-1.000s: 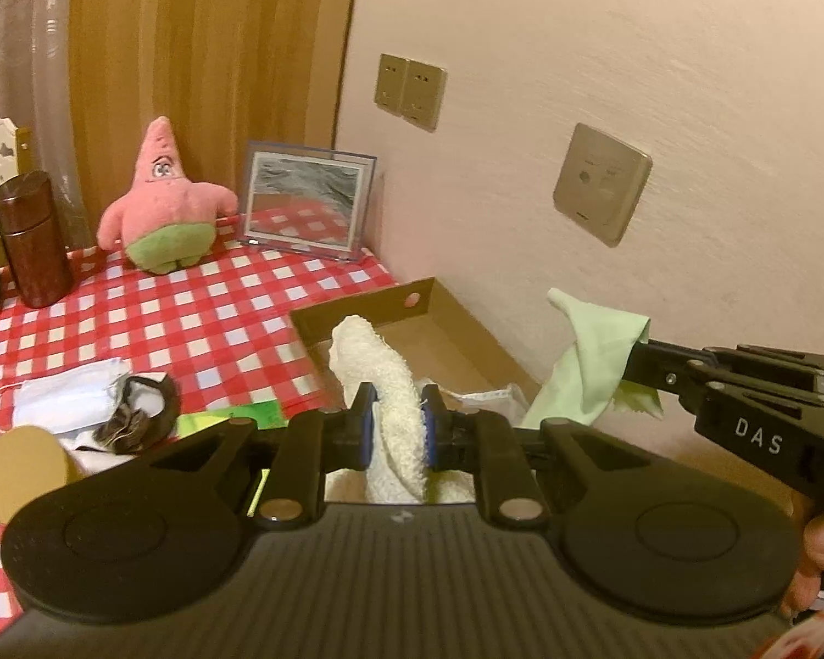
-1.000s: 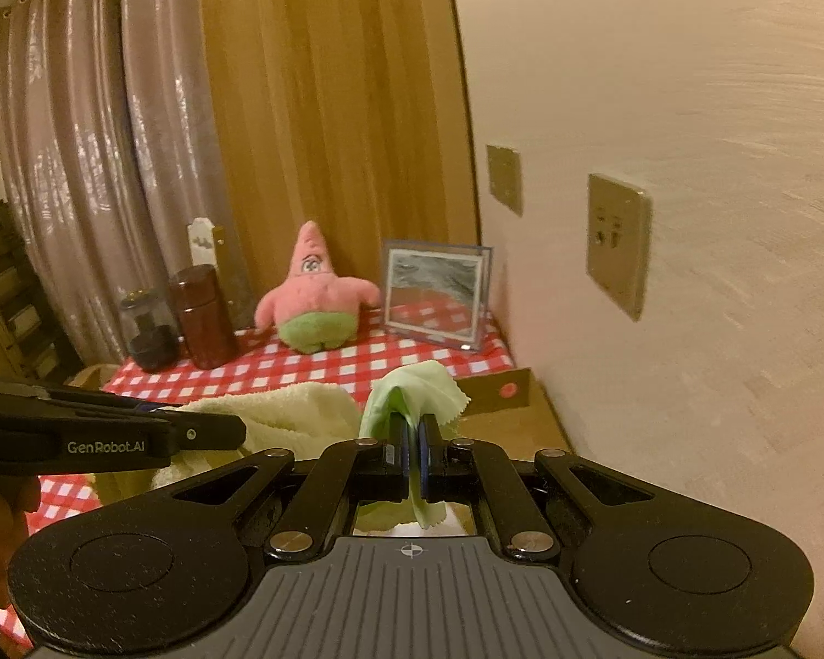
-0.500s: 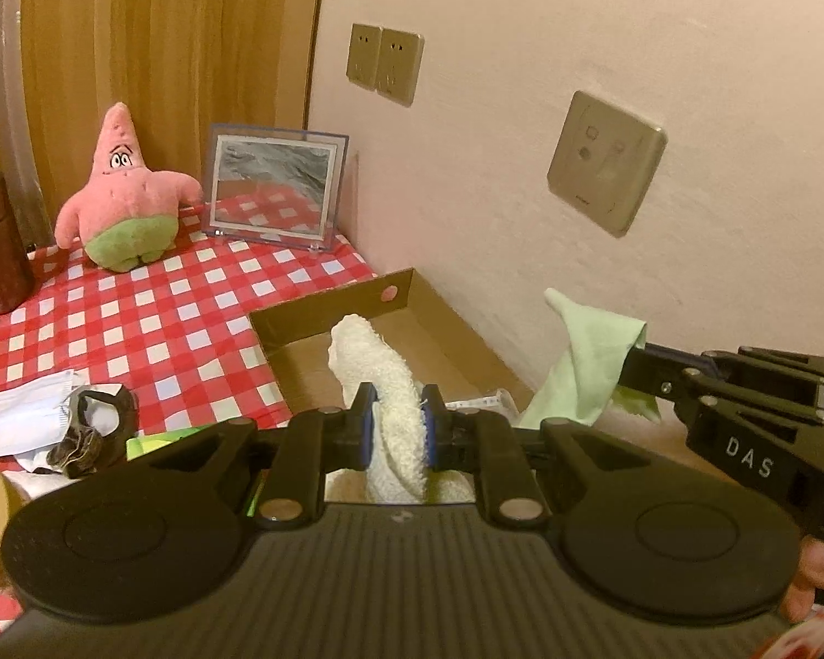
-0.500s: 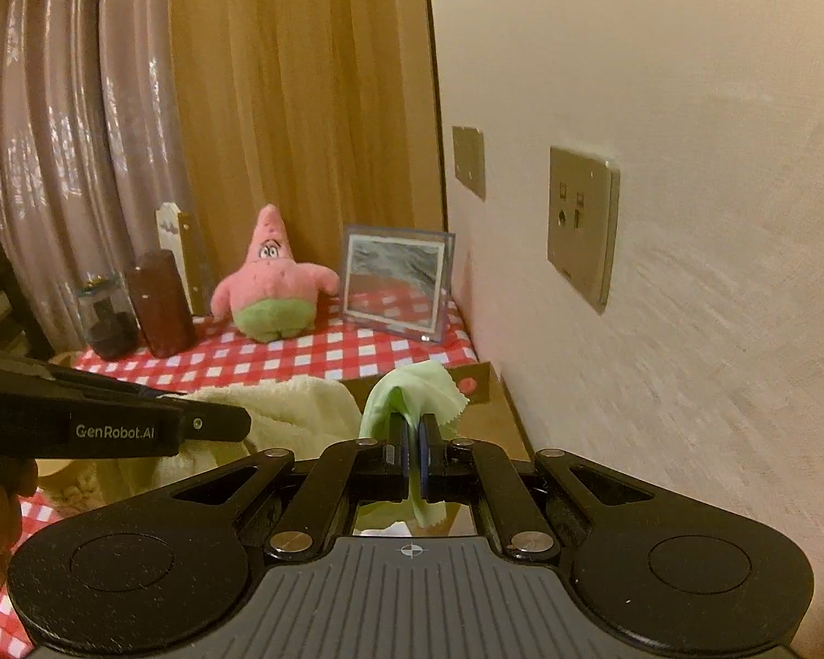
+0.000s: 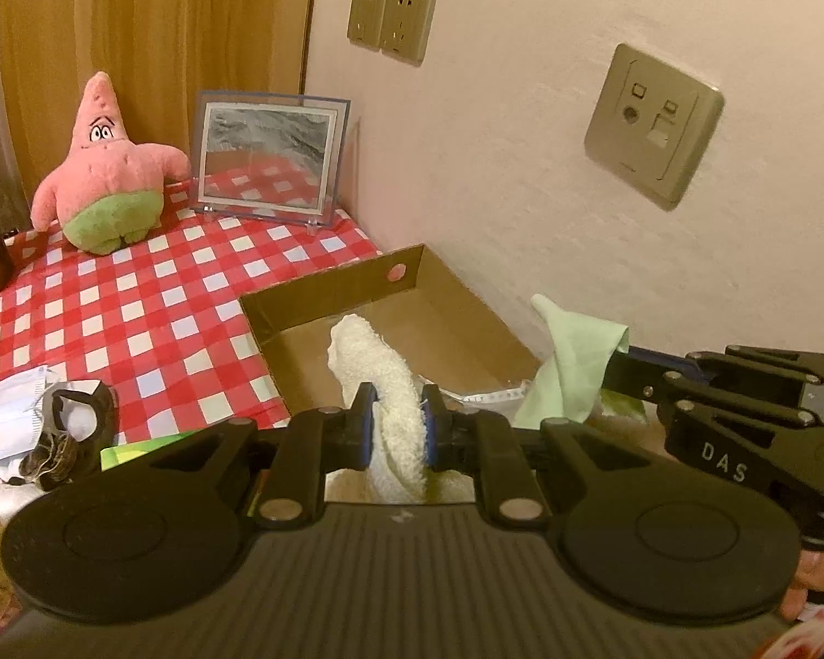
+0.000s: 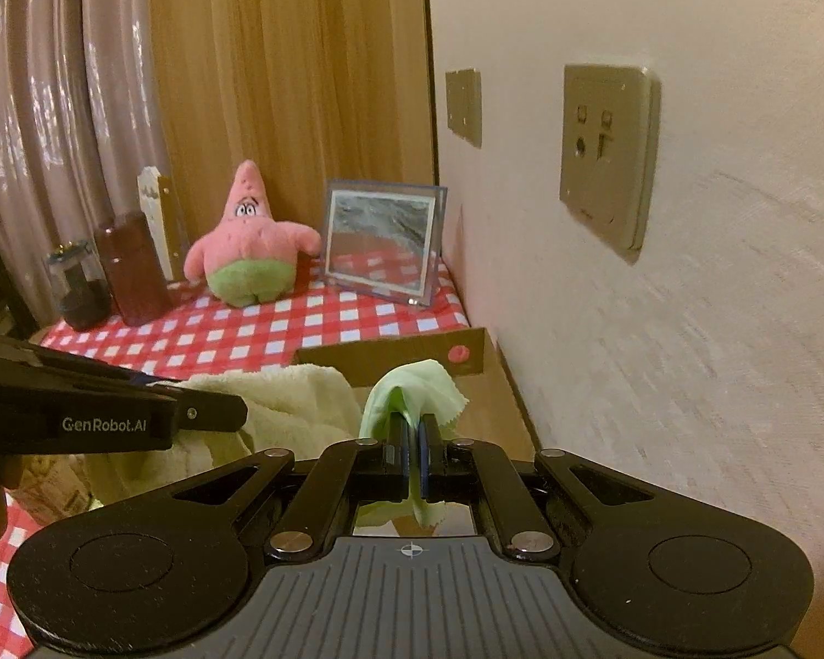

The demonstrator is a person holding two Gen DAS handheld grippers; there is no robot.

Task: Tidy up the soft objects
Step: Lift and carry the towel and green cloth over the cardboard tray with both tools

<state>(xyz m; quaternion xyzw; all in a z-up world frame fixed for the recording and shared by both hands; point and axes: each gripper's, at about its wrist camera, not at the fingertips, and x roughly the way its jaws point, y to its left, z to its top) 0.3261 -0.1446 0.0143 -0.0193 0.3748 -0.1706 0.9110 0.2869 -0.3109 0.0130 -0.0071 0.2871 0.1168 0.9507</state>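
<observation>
A cream towel (image 5: 382, 379) is pinched between the pads of the left gripper (image 5: 396, 423), its loose end arching up over the open cardboard box (image 5: 324, 288) that sits against the wall. Just to its right, the right gripper (image 6: 415, 458) has its jaws nearly together on a thin pale green cloth (image 6: 412, 390), which bunches up above the fingertips (it also hangs a little below them). In the left wrist view that cloth hovers by the box's wall-side edge, near the towel but apart from it. The box rests on a red and white checked tablecloth (image 5: 137, 296). Further back stand a pink starfish plush (image 5: 107, 170) and a small framed mirror (image 5: 269, 156), side by side before the curtain. A white face mask (image 5: 5, 412) lies at the near left.
</observation>
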